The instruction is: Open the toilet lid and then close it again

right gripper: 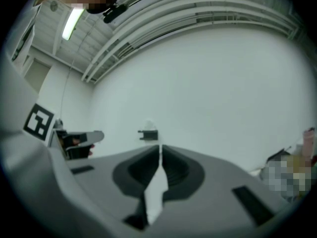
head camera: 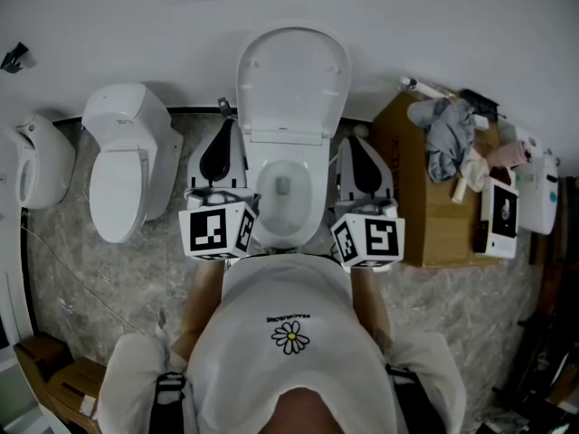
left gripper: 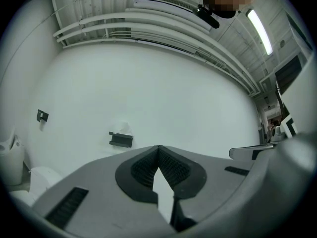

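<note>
The toilet lid (head camera: 291, 72) sits at the upper centre of my head view. It is raised upright with its pale underside facing me and its top edge leaning back at the white wall (head camera: 425, 16). Below it the toilet bowl (head camera: 284, 193) lies open, white and glossy, with a small grey patch at the bottom that I can't identify. My left gripper (left gripper: 158, 148) and right gripper (right gripper: 159, 148) flank the bowl, and their marker cubes (head camera: 217, 230) sit just ahead of my chest. In each gripper view the tips are pressed together with nothing between them. Both views look only at the bare wall and a small black bracket (left gripper: 121, 139) fixed to it. The floor (head camera: 72, 269) is grey and marbled. At the left of the frame stands a second toilet (head camera: 127, 161) with its lid down. Beyond it another white fixture (head camera: 32, 161) is cut off by the frame edge. To the right is a cardboard box (head camera: 425, 206) with crumpled rags (head camera: 448, 134) on it and white devices (head camera: 502, 215) beside it, too small for me to name. More cartons (head camera: 54, 373) crowd the lower left corner. My white shirt (head camera: 289, 369) hides the front of the bowl. Overhead, the gripper views catch ceiling ducting and a strip light (left gripper: 258, 31).
</note>
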Tool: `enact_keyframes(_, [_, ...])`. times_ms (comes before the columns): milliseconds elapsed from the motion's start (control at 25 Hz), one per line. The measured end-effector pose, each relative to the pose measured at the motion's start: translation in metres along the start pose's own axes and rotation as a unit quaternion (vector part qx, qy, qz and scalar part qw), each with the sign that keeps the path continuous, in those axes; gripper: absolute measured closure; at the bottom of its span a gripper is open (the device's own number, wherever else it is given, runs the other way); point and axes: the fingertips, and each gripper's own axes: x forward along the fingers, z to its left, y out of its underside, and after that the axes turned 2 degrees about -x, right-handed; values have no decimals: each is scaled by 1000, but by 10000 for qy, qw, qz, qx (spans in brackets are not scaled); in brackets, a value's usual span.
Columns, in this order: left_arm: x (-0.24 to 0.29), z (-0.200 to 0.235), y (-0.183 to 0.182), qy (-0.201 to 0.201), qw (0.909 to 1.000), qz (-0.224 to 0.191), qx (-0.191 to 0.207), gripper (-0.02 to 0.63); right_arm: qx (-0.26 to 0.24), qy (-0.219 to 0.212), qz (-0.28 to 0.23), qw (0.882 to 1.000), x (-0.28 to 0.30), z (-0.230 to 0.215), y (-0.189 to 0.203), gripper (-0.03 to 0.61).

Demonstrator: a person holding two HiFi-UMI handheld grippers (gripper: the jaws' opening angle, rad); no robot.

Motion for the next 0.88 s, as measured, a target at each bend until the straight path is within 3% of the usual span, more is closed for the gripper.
enact_keyframes(200, [3,4,2,-55,10000,-2,-19,594,30,-8,17,10000,4,-2,1,540])
enact_keyframes(400, [24,12,4,-65,9999,3,114,589,-254,35,16,9997,27,-10,-3,535])
enact_keyframes(520, [56,14,11,186,9994,192,224,501,-469,-24,81,9989,57,-23,-6,443])
enact_keyframes(880, [176,46,66,305,9946,856,501,390,-896,-42,645,9939,175,-71,22,400])
